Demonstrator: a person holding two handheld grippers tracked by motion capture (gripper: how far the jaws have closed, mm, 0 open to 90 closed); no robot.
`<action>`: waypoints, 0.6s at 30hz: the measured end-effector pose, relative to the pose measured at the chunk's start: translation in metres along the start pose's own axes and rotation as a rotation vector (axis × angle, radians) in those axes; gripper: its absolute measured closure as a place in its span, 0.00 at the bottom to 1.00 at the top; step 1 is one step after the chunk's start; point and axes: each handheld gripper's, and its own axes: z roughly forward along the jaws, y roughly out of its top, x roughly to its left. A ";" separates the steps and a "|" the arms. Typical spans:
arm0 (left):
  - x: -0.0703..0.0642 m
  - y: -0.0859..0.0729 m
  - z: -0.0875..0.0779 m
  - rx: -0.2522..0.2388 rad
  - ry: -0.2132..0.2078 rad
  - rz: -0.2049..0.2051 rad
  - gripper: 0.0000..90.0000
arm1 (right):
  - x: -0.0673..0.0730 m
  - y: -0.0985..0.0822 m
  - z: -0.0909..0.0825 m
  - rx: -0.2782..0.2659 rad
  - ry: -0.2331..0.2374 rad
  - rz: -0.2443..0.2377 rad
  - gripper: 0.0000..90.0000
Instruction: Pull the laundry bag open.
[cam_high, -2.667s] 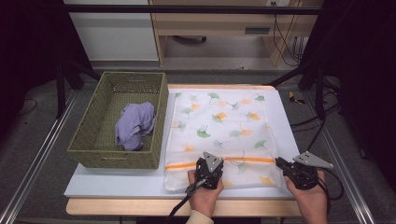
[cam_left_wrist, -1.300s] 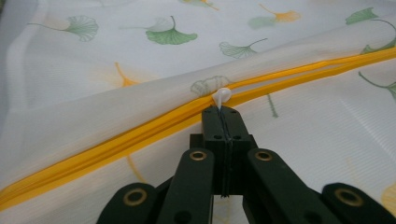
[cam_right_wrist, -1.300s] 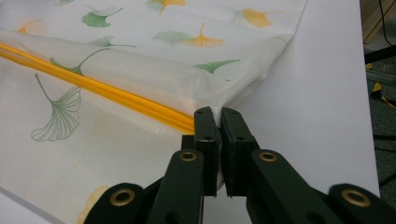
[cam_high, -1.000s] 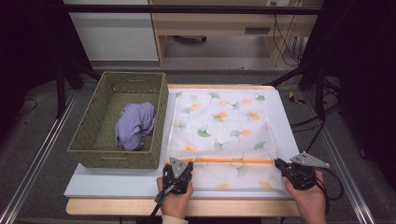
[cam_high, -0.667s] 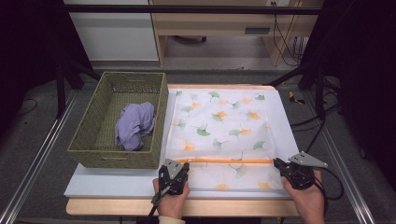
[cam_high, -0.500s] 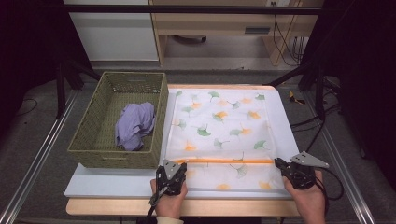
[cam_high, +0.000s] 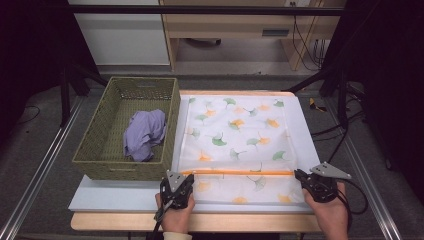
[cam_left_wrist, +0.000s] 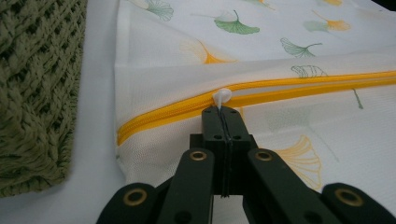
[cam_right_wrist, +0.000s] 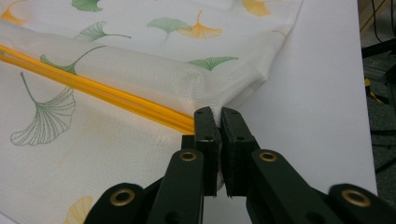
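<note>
While the green basket (cam_high: 125, 130) with a purple cloth (cam_high: 144, 134) sits at 9 o'clock, the leaf-print bag (cam_high: 235, 135) lies flat on the white table (cam_high: 120, 195). Its yellow zipper (cam_high: 240, 172) runs from 9 to 3 o'clock. The left gripper (cam_left_wrist: 223, 112) is squeezed on the white zipper tab (cam_left_wrist: 222, 96), which sits at 12 o'clock from it. The right gripper (cam_right_wrist: 218, 116) is pinching the bag's corner at the zipper's far end, so the way to pull is along that line.

My left tool (cam_high: 176, 186) dragged the white zipper pull (cam_left_wrist: 222, 96) left along the yellow zipper (cam_left_wrist: 299, 88), from mid-bag to the laundry bag's (cam_high: 235, 130) left end.
</note>
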 end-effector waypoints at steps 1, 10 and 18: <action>0.000 0.000 0.000 0.001 0.000 0.001 1.00 | 0.000 0.000 0.000 0.001 0.001 0.005 0.96; 0.008 -0.001 -0.003 -0.012 0.021 -0.018 1.00 | -0.005 -0.002 -0.001 0.000 -0.014 0.025 0.96; 0.011 -0.002 -0.005 -0.017 0.027 -0.027 1.00 | -0.006 -0.003 -0.001 0.007 -0.015 0.040 0.96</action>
